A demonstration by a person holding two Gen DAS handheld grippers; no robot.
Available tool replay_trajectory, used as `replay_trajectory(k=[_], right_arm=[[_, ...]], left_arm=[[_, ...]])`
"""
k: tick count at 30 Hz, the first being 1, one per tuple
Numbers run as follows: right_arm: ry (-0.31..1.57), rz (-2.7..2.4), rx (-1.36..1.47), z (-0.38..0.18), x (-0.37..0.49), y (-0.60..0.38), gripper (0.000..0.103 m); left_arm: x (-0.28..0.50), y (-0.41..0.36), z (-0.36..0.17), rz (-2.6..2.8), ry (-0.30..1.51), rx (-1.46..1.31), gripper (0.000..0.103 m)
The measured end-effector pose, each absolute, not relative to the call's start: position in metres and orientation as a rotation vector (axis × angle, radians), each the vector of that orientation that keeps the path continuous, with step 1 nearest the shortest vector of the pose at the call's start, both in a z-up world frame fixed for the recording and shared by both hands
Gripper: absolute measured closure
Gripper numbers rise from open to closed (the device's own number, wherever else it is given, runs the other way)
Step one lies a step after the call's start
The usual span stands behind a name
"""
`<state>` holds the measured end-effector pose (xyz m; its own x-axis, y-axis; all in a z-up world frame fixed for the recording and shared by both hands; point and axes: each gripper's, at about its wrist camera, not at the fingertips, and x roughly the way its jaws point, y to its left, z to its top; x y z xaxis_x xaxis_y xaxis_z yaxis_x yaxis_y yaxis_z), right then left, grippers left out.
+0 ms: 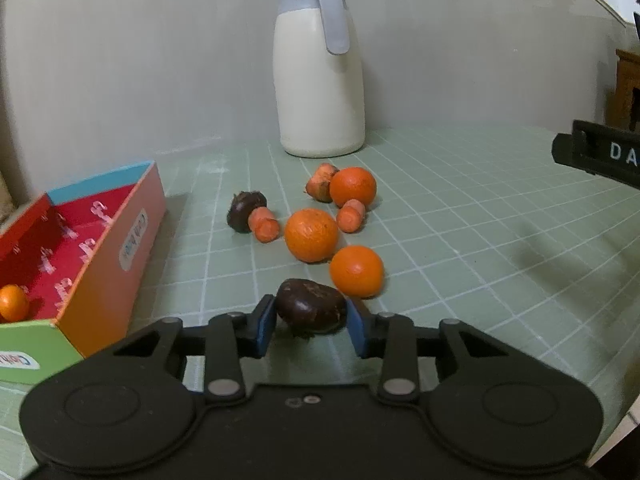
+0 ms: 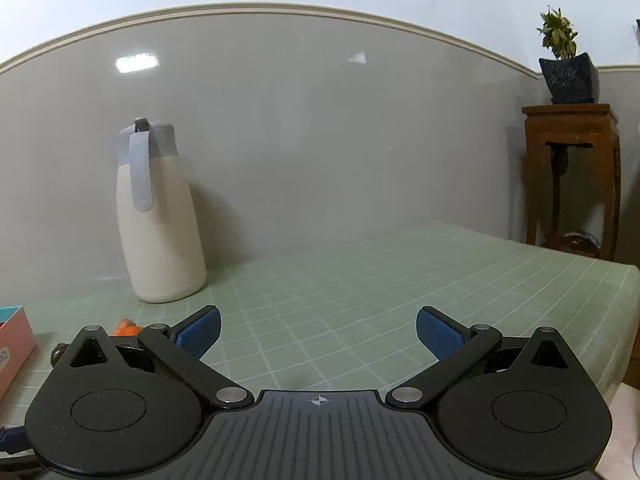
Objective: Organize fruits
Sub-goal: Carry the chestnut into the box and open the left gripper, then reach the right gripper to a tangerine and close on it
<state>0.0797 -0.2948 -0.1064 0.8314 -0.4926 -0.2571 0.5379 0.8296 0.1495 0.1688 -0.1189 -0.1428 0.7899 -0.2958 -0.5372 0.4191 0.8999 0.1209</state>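
left gripper [image 1: 311, 326] is pinching the dark fruit [image 1: 311, 307], likely bound for the box [image 1: 100, 280], while right gripper [image 2: 318, 330] is idling spread.

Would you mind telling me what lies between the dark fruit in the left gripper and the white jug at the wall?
In the left wrist view, three oranges and carrot pieces lie between the dark fruit and the jug.

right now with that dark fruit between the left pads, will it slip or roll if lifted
The dark fruit looks rounded and glossy, so it could twist in the left hand-held gripper. The pads touch both sides, so it probably holds. Set on the flat mat, it would likely roll.
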Motion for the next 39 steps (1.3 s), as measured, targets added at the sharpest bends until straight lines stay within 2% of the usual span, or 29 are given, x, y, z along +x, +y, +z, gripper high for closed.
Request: replay_trajectory(k=[6, 14, 30, 33, 34, 35, 37, 39], right_arm=[[0.221, -0.528, 0.217, -0.107, 0.082, -0.290, 0.000], [0.227, -0.484, 0.208, -0.110, 0.088, -0.277, 0.000], [0.262, -0.341, 0.181, -0.115, 0.105, -0.246, 0.000], [0.275, -0.316, 0.189, -0.116, 0.107, -0.243, 0.000], [0.279, -0.309, 0.191, -0.116, 0.109, -0.242, 0.000], [0.281, -0.306, 0.194, -0.116, 0.110, -0.241, 0.000], [0.283, -0.300, 0.194, -0.116, 0.112, -0.239, 0.000], [0.288, -0.283, 0.197, -0.116, 0.115, -0.237, 0.000]], left_arm=[[0.155, -0.111, -0.126, -0.320, 0.416, 0.253, 0.074], [0.156, -0.060, -0.100, -0.075, 0.285, 0.189, 0.074], [0.206, 0.013, -0.100, 0.171, 0.482, 0.046, 0.072], [0.204, 0.017, -0.099, 0.190, 0.484, 0.028, 0.067], [0.202, 0.018, -0.098, 0.196, 0.478, 0.025, 0.060], [0.199, 0.019, -0.097, 0.212, 0.469, 0.025, 0.044], [0.192, 0.023, -0.093, 0.245, 0.441, 0.018, 0.021], [0.186, 0.027, -0.088, 0.253, 0.408, 0.014, 0.018]])
